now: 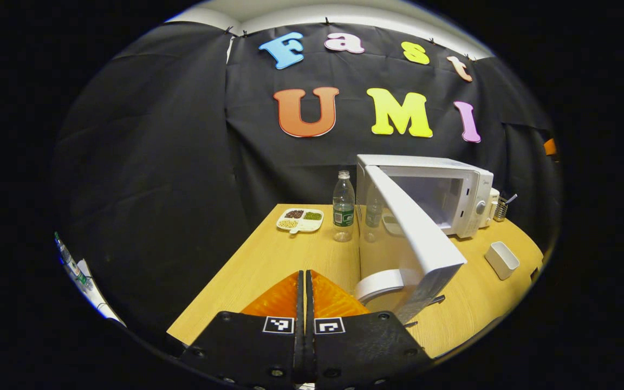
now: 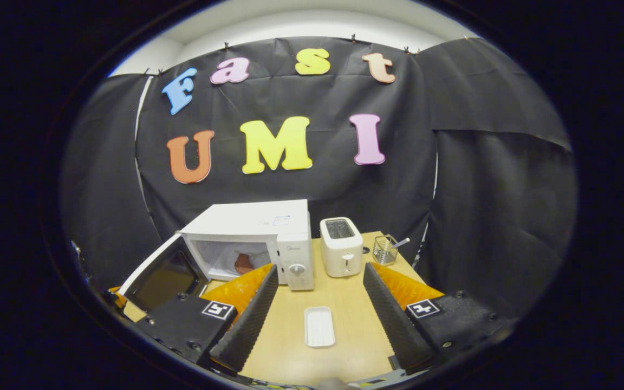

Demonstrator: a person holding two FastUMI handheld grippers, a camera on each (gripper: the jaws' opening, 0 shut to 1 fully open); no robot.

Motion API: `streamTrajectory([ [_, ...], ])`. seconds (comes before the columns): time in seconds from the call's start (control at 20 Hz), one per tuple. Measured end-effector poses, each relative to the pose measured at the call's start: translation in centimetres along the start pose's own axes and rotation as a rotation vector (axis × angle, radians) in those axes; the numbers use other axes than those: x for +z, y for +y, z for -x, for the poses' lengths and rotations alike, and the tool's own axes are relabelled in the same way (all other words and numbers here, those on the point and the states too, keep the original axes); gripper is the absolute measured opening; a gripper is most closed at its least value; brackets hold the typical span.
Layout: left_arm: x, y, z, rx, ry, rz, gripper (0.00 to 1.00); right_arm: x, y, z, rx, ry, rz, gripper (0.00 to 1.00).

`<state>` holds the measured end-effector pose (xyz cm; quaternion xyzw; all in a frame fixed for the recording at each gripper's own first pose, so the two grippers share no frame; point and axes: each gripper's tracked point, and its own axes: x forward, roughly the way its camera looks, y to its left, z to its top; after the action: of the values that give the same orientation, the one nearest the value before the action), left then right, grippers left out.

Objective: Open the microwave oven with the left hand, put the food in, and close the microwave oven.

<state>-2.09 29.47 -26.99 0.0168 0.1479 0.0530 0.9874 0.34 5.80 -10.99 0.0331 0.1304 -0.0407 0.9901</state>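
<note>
A clear plastic water bottle with a green label stands upright on the wooden tabletop, and just beside it lies a white divided plate holding separate portions of dark, green and pale grains. A white toaster stands toward the back of the tabletop, with a small wire basket near it holding a utensil whose handle sticks out over its rim. Closer in, well apart from the toaster, an empty white rectangular tray lies flat on the wood.
</note>
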Motion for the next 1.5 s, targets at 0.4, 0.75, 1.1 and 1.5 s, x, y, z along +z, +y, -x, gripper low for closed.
streamTrajectory([
  [0.4, -0.6, -4.4, -0.4, -0.076, 0.022, -0.025, 0.0, -1.0, -0.6, 0.2, 0.004, 0.015, -0.061, 1.0],
  [0.75, -0.1, -13.2, -1.1, -0.189, 0.035, -0.004, 0.0, -1.8, -2.9, -0.2, 0.001, 0.049, -0.095, 1.0],
  [1.1, 2.0, -24.1, -3.2, -0.353, 0.001, -0.072, 0.0, -2.0, -6.5, -1.5, -0.012, 0.069, -0.107, 1.0],
  [1.5, 4.5, -34.0, -8.3, -0.473, -0.021, -0.144, 0.0, -2.0, -9.8, -4.9, -0.034, 0.107, -0.108, 1.0],
])
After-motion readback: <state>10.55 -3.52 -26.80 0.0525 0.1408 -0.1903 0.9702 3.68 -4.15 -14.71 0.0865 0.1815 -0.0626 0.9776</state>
